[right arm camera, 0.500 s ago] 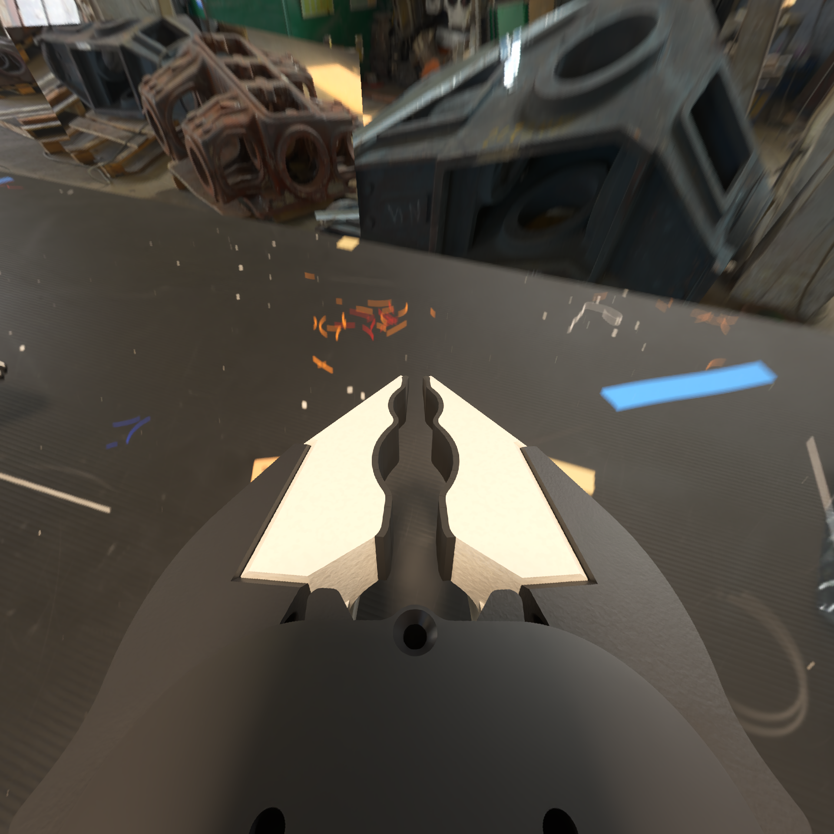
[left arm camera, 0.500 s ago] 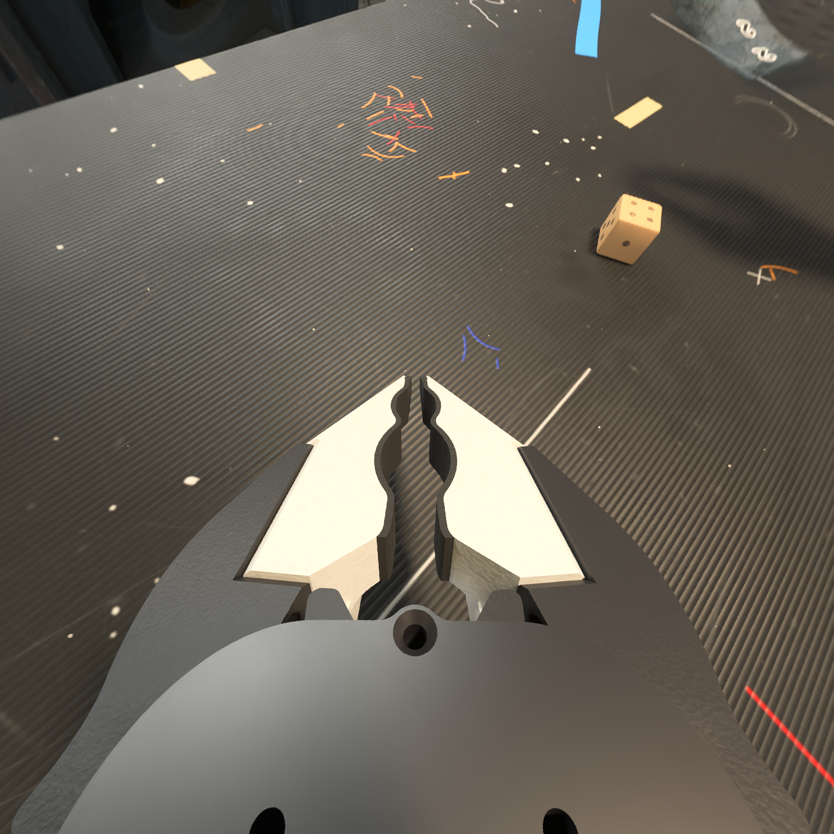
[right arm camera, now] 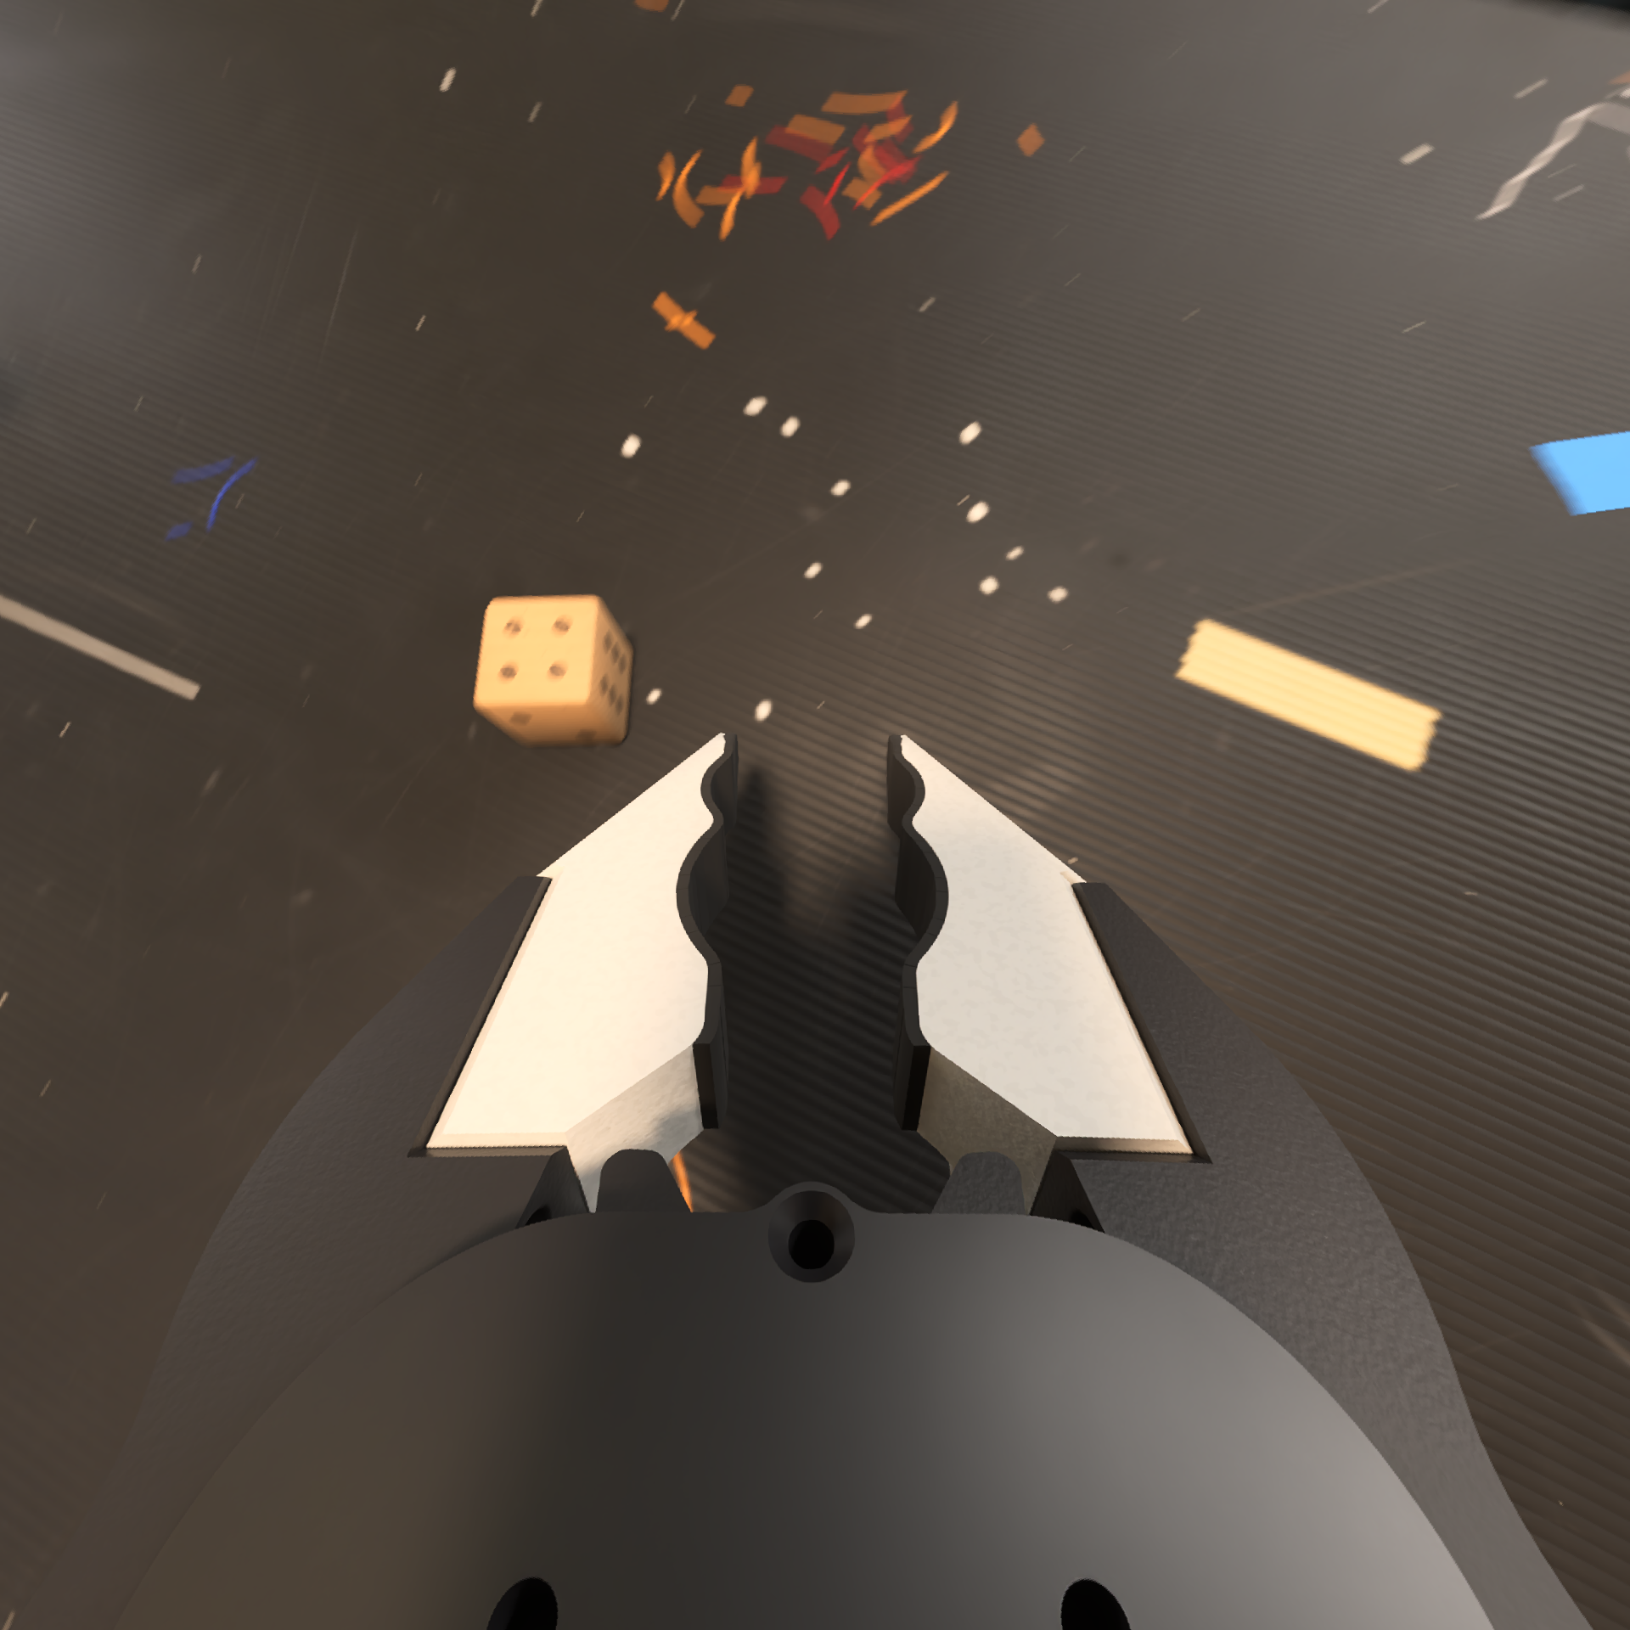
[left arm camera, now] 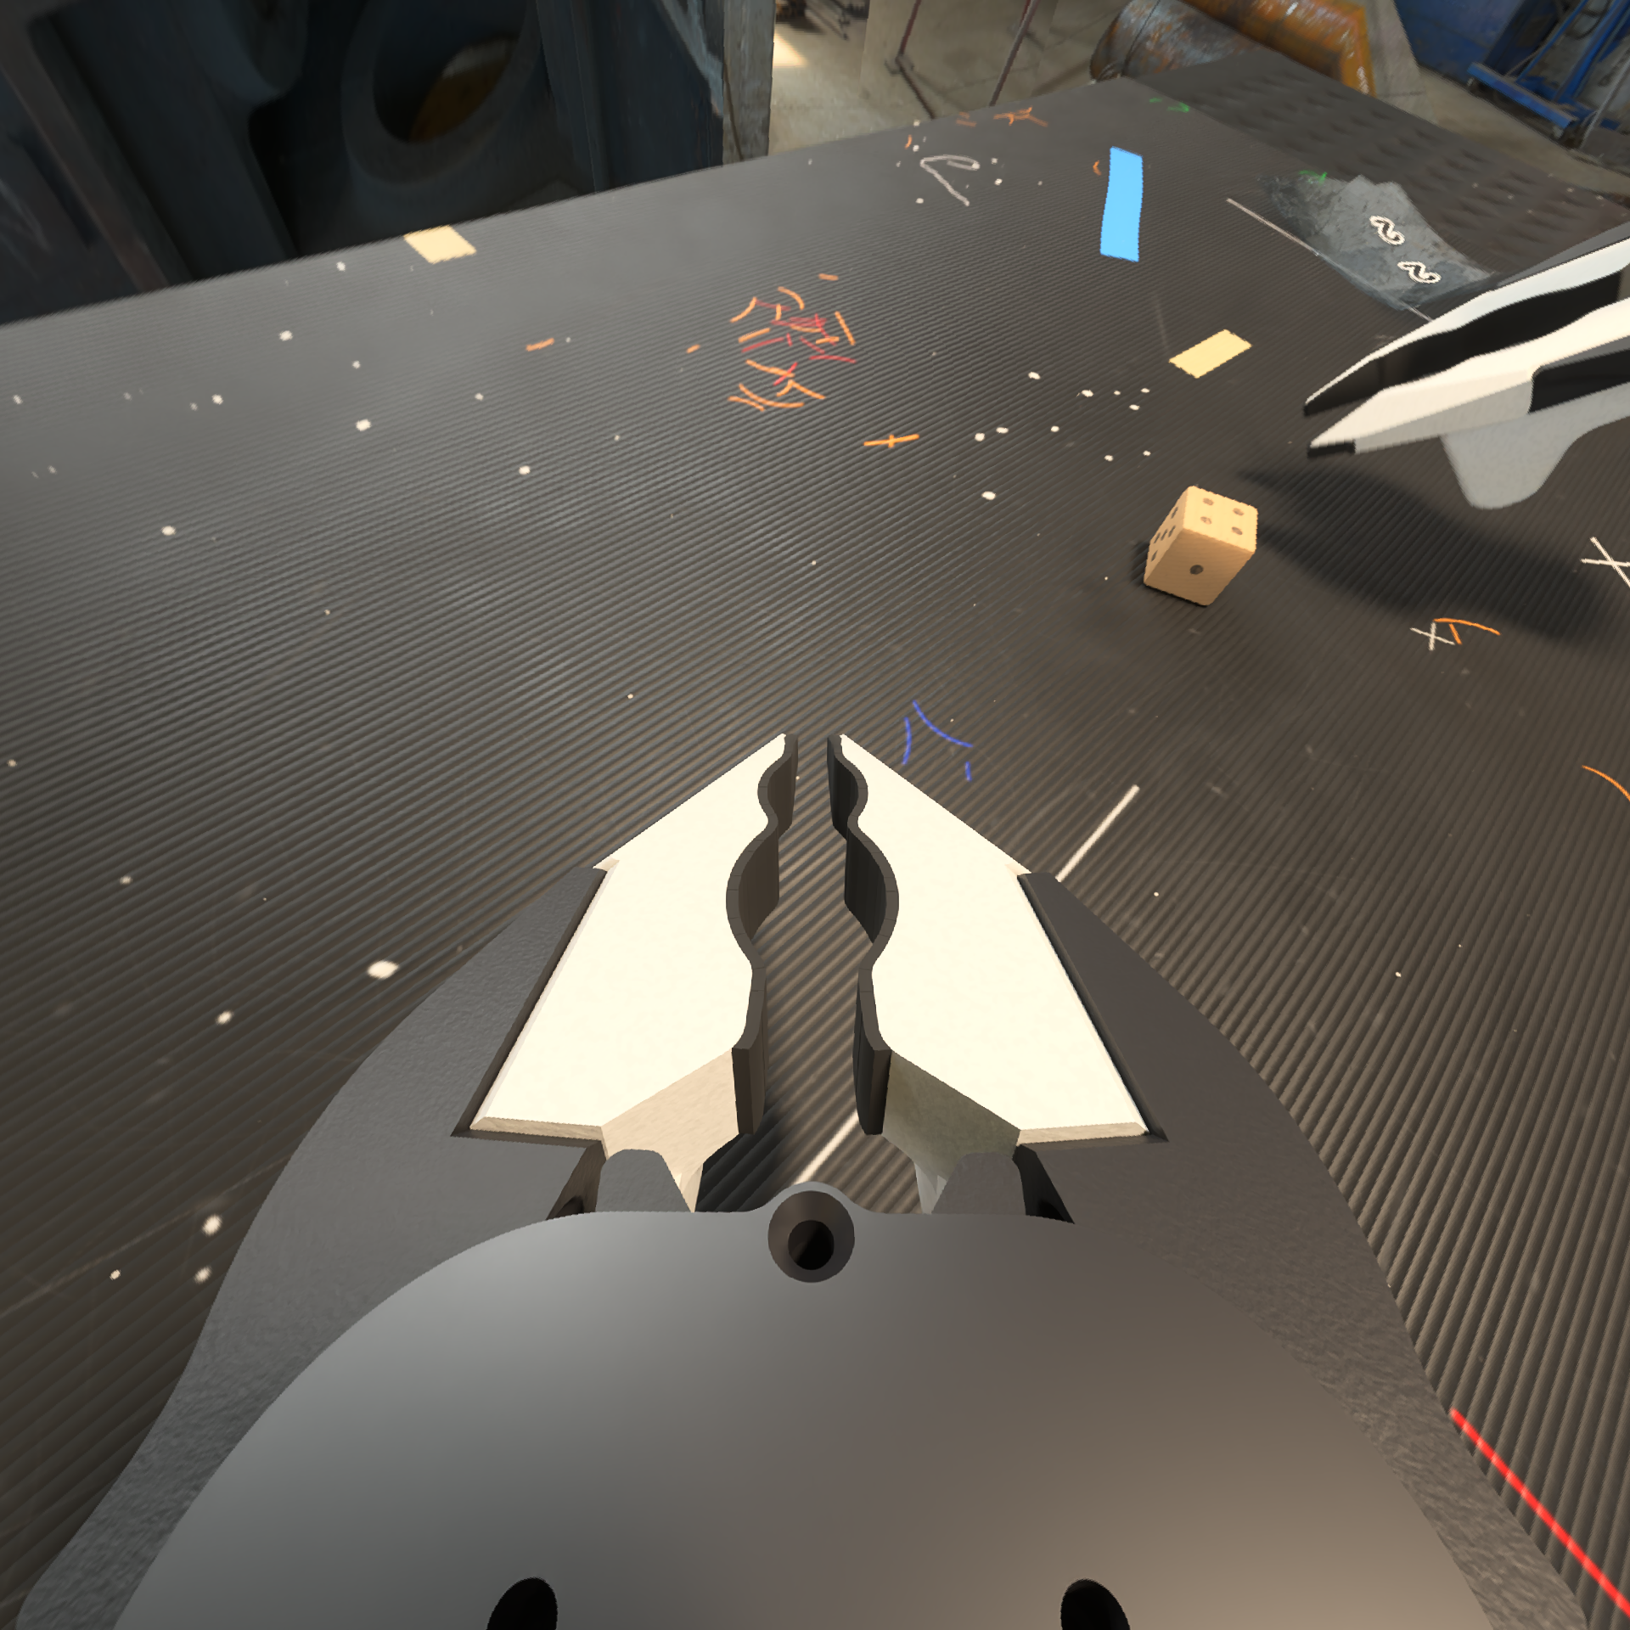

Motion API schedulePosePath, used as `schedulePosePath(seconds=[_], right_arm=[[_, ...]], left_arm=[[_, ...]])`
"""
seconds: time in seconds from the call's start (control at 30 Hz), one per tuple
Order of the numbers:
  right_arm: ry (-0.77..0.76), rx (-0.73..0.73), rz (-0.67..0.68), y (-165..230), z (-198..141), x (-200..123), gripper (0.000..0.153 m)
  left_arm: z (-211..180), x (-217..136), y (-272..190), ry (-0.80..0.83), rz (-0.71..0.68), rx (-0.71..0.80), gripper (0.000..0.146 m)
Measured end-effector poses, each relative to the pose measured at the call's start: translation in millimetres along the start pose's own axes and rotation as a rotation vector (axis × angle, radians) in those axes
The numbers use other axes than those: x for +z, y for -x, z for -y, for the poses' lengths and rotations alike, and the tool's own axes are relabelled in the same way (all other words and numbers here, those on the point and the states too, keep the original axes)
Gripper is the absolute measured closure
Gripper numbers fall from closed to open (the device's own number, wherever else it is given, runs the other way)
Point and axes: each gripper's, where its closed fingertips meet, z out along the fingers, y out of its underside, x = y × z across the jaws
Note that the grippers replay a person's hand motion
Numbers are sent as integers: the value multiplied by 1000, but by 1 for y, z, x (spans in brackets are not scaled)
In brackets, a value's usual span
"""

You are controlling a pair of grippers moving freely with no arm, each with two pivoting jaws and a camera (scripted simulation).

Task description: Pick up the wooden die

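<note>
The wooden die (left arm camera: 1200, 547) is a small tan cube with dark pips, resting on the dark ribbed mat (left arm camera: 441, 706). My left gripper (left arm camera: 811, 750) is far from it, below and to its left, its jaws nearly together and empty. My right gripper (right arm camera: 810, 750) points down at the mat with its jaws parted and empty. The die (right arm camera: 551, 666) lies just ahead and left of its left fingertip, outside the jaws. In the left wrist view the right gripper (left arm camera: 1314, 429) hovers just right of and above the die.
A blue tape strip (left arm camera: 1122, 205) and a tan tape patch (left arm camera: 1208, 353) lie flat beyond the die. Orange scribbles (left arm camera: 789, 353) mark the mat. A grey crumpled lump (left arm camera: 1358, 234) sits at the far right. Dark machinery (left arm camera: 353, 115) stands past the table's far edge.
My right gripper has tipped down toward the mat, come close to the die and opened its jaws. It now shows in the left wrist view. The left gripper has drawn back slightly.
</note>
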Motion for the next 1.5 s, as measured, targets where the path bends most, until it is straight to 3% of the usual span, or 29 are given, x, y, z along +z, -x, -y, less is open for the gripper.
schedulePosePath(seconds=[0.23,0.37,0.47,0.6,0.7,0.97,1.07,1.2,1.27,1.33,1.43,1.5], right_arm=[[140,-121,52,16,-21,-2,108],[76,-122,129,47,-2,12,103],[117,-186,86,64,2,34,102],[122,-31,31,67,7,42,107],[113,-40,-82,60,6,34,109],[145,-11,-58,63,-2,45,109],[156,-44,-34,68,-2,46,118],[140,-17,18,69,-2,45,119],[98,57,125,79,4,41,119],[-13,164,315,100,25,27,119],[-270,393,842,147,79,-27,119],[-353,499,1186,171,100,-65,119]], left_arm=[[4,-10,-6,-31,4,38,140],[8,-14,-7,-40,-15,7,140],[8,-14,-11,-40,-36,-9,140],[5,-13,-17,-25,-42,11,139],[5,-14,-19,-23,-39,26,139],[0,-10,-20,3,-52,16,139],[-2,-8,-21,9,-51,24,139],[-3,-7,-21,16,-48,31,139],[-2,-7,-23,9,-59,31,139],[4,-10,-33,-24,-115,23,139],[29,-29,-65,-156,-349,-47,130],[51,-51,-85,-298,-508,-81,118]])
